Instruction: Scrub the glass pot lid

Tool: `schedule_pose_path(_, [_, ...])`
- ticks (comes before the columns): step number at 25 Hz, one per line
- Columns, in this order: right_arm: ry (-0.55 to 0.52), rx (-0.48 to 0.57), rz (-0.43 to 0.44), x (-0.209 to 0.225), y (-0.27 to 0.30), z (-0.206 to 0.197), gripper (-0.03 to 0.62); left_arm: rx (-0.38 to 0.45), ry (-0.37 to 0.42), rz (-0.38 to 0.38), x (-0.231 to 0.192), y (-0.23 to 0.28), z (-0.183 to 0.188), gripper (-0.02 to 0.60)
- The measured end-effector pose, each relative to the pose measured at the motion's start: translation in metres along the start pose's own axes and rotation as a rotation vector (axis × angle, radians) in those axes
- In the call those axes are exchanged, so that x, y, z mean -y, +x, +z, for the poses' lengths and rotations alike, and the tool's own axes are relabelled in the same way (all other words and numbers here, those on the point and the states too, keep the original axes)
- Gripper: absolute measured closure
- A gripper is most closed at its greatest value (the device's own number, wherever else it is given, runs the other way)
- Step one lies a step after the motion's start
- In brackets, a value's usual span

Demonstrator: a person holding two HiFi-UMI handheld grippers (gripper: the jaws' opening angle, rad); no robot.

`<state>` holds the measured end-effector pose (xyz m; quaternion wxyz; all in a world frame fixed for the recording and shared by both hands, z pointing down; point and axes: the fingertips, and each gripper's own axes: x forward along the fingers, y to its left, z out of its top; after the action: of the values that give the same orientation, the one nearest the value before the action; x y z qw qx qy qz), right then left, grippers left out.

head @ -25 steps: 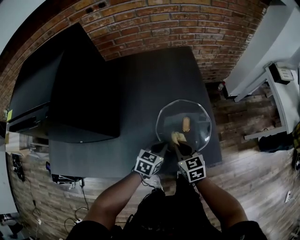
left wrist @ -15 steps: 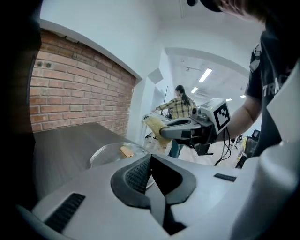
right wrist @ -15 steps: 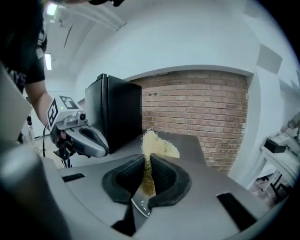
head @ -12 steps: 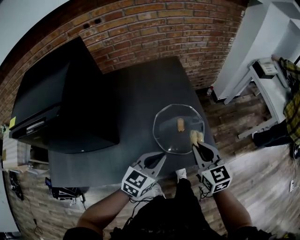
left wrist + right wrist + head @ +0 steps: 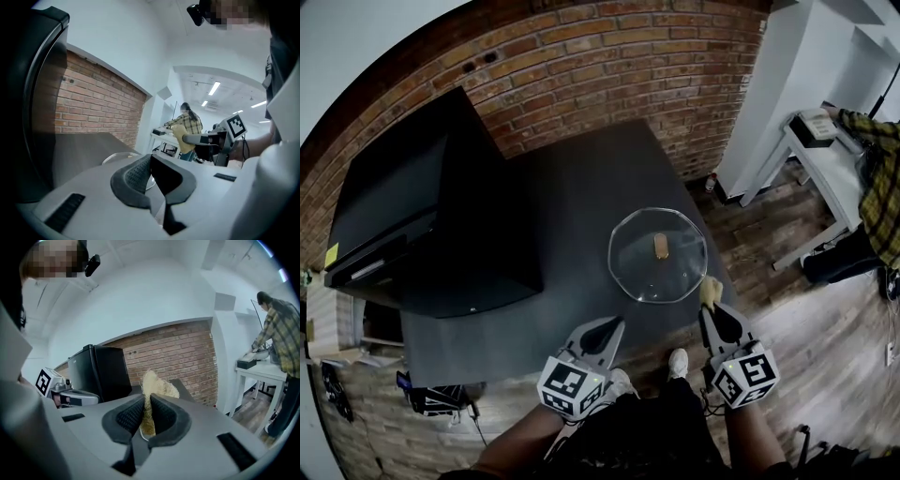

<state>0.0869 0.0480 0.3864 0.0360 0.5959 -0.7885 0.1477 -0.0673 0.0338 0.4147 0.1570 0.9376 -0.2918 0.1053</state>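
The round glass pot lid [image 5: 658, 255] lies flat near the right front corner of the dark table [image 5: 572, 197], a small tan knob [image 5: 661, 246] at its middle. My right gripper [image 5: 712, 309] is lifted off the lid at its near right rim, shut on a yellow scrub pad [image 5: 710, 292] [image 5: 154, 389]. The left gripper [image 5: 605, 330] hovers near the table's front edge, left of the lid, its jaws closed with nothing between them [image 5: 151, 174]. In the left gripper view part of the lid [image 5: 123, 157] shows beyond the jaws.
A large black box-like appliance [image 5: 422, 216] takes up the table's left side. A brick wall [image 5: 609, 66] runs behind. At the right stands a white table [image 5: 825, 141], with a person in a plaid shirt [image 5: 276, 333] beside it. Wooden floor lies beyond the table's right edge.
Both grippers pulled back from the lid toward me. The right one carried the scrub pad off the glass to the lid's near right rim; the left one drew away leftward.
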Motion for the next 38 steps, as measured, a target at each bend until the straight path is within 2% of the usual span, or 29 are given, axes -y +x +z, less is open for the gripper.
schedule_pose_path(8, [-0.053, -0.014, 0.061, -0.011, -0.017, 0.004, 0.551, 0.014, -0.002, 0.022, 0.019, -0.001, 0.003, 0.551])
schedule_pose_path(26, [-0.052, -0.041, 0.224, 0.016, -0.082, -0.004, 0.551, 0.046, -0.023, 0.149, 0.117, 0.019, 0.0, 0.551])
schedule_pose_path(38, [-0.102, -0.047, 0.319, 0.012, -0.089, -0.003, 0.551, 0.079, -0.045, 0.237, 0.137, 0.017, -0.007, 0.551])
